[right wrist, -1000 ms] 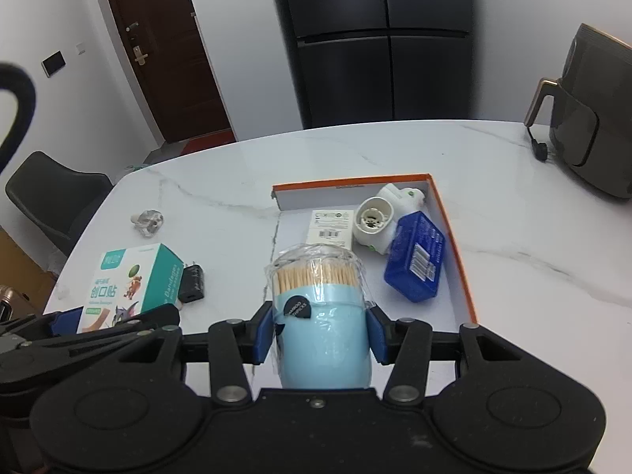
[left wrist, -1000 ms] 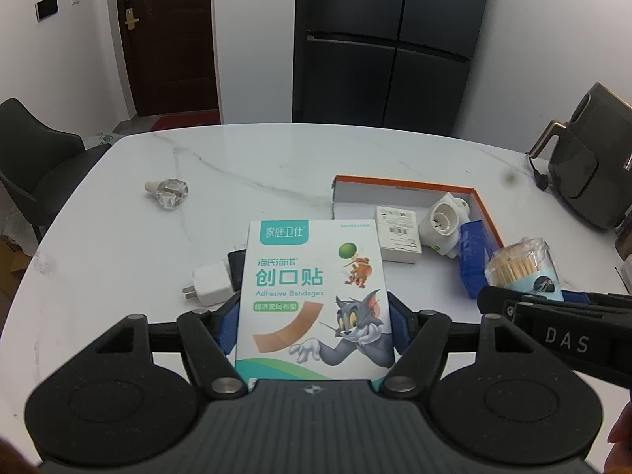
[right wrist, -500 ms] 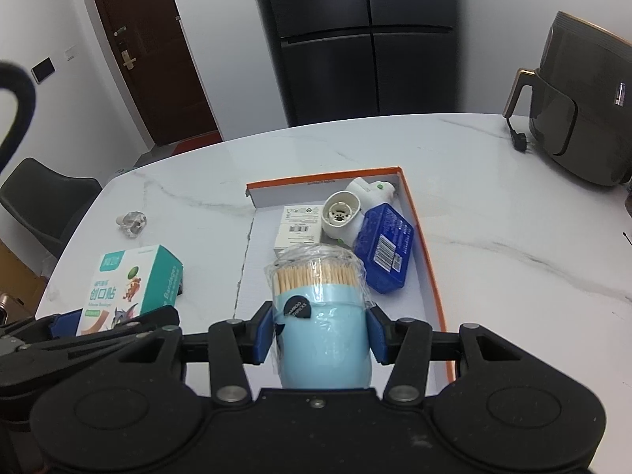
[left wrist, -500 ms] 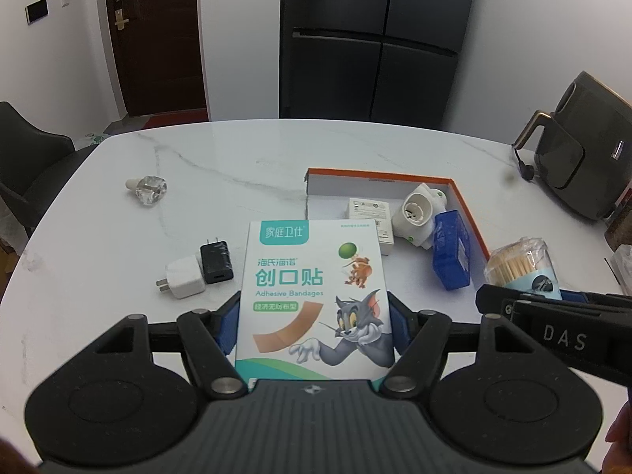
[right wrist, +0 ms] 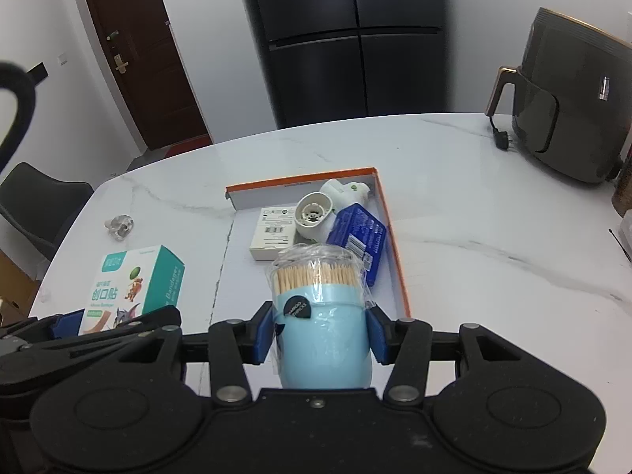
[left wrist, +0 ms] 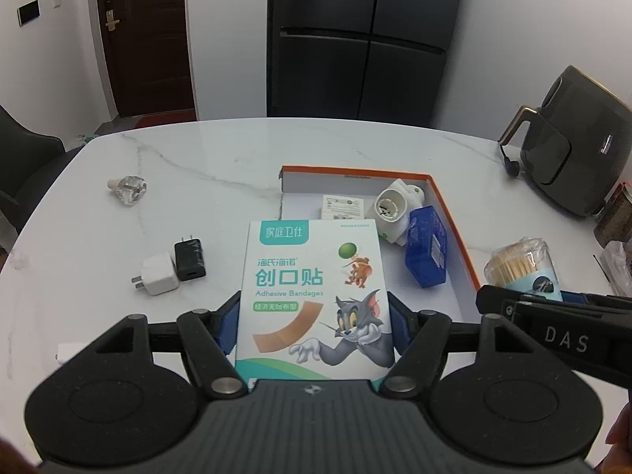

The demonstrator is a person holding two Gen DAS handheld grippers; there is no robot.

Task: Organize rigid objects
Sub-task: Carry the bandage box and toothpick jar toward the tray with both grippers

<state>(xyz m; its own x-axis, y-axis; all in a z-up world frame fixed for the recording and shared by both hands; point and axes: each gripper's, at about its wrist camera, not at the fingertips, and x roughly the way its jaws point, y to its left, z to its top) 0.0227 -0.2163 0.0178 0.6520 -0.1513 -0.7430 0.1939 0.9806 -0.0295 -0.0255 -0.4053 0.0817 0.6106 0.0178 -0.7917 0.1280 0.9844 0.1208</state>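
My left gripper [left wrist: 314, 316] is shut on a white and teal box of adhesive bandages [left wrist: 314, 292], held above the table in front of an orange-rimmed tray [left wrist: 450, 213]. My right gripper [right wrist: 319, 335] is shut on a light blue toothpick jar [right wrist: 322, 316], held over the tray's near end [right wrist: 399, 272]. In the tray lie a white card box [right wrist: 272, 233], a white plug adapter [right wrist: 316, 217] and a blue case [right wrist: 357, 237]. The jar [left wrist: 523, 266] also shows at the right of the left wrist view, and the bandage box [right wrist: 134, 288] at the left of the right wrist view.
On the marble table [left wrist: 197, 181] sit a white charger [left wrist: 158, 276], a black charger [left wrist: 190, 259] and a glass knob [left wrist: 128, 189] to the left. A dark air fryer [left wrist: 568, 150] stands at the far right. A dark chair [right wrist: 35, 201] stands at the left edge.
Both grippers have pulled back and shifted left with their loads. The tray and chargers now appear farther right and higher in both views.
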